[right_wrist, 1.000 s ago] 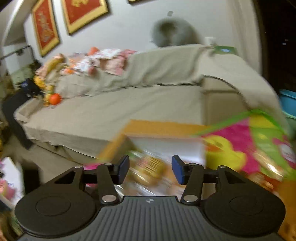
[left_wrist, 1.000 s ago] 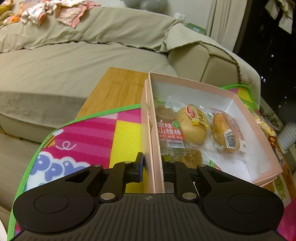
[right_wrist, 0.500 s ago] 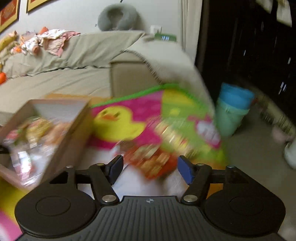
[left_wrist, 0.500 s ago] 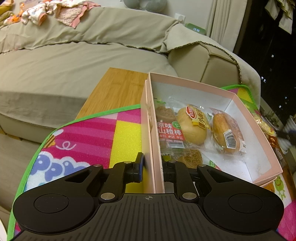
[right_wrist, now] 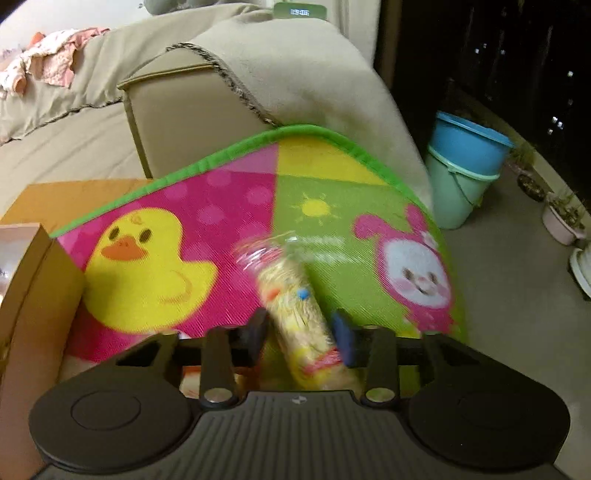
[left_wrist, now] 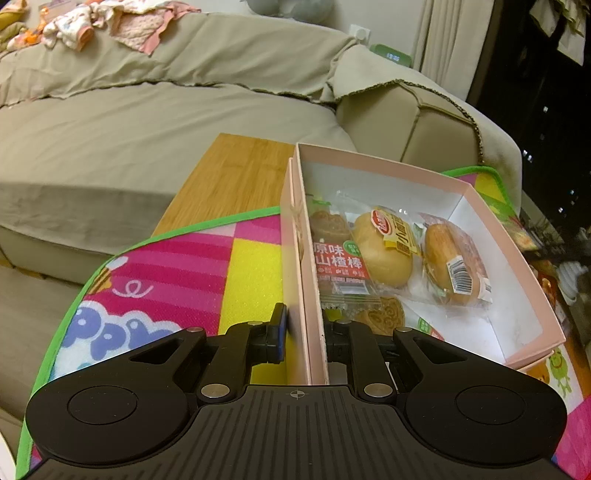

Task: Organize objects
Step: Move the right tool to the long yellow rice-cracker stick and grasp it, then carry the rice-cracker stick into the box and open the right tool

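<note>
A pink cardboard box (left_wrist: 517, 258) stands on a colourful play mat (left_wrist: 166, 269). Inside lie a red-labelled hawthorn packet (left_wrist: 340, 262) and two wrapped buns (left_wrist: 380, 254). My left gripper (left_wrist: 303, 332) is shut on the box's near left wall, one pad outside and one inside. In the right wrist view a clear-wrapped yellow snack roll (right_wrist: 295, 295) lies on the mat (right_wrist: 221, 206), to the right of the box's corner (right_wrist: 33, 288). My right gripper (right_wrist: 299, 336) is closing on this roll, a pad against each side; the picture is blurred.
A beige sofa (left_wrist: 147, 129) runs behind the wooden table (left_wrist: 229, 173) that carries the mat. Stacked blue and green buckets (right_wrist: 465, 155) and plant pots (right_wrist: 561, 221) stand on the floor to the right. Clothes lie on the sofa back (left_wrist: 92, 26).
My right gripper swung from over the box to the right and down across the mat, opened wider, then closed around the snack roll. The left gripper and the box kept still.
</note>
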`<control>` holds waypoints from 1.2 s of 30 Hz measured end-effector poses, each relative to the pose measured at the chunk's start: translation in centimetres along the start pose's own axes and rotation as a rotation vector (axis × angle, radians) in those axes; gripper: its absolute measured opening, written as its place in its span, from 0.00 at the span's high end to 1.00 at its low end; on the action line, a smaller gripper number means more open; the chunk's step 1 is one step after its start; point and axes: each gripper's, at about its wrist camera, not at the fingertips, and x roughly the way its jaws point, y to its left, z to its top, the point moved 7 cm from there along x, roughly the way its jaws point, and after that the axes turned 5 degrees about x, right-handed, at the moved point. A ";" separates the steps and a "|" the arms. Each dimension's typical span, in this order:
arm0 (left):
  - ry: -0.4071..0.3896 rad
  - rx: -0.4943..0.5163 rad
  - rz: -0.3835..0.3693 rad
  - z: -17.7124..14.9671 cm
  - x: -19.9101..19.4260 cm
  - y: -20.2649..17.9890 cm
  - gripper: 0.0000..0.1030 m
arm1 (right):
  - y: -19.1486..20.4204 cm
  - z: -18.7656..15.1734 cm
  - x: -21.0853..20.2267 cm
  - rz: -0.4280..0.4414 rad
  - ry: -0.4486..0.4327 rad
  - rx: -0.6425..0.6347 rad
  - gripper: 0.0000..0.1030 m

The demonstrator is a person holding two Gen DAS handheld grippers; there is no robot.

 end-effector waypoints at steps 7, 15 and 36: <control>-0.002 0.000 -0.003 0.0 0.0 -0.1 0.84 | -2.5 -5.7 -4.9 0.017 -0.004 0.024 0.73; -0.003 -0.001 -0.002 -0.1 0.0 -0.1 0.84 | 0.5 -14.1 -12.2 0.061 0.001 -0.017 0.73; -0.003 0.000 -0.002 -0.1 0.0 -0.1 0.84 | 7.8 -13.8 -24.0 0.288 -0.150 -0.057 0.73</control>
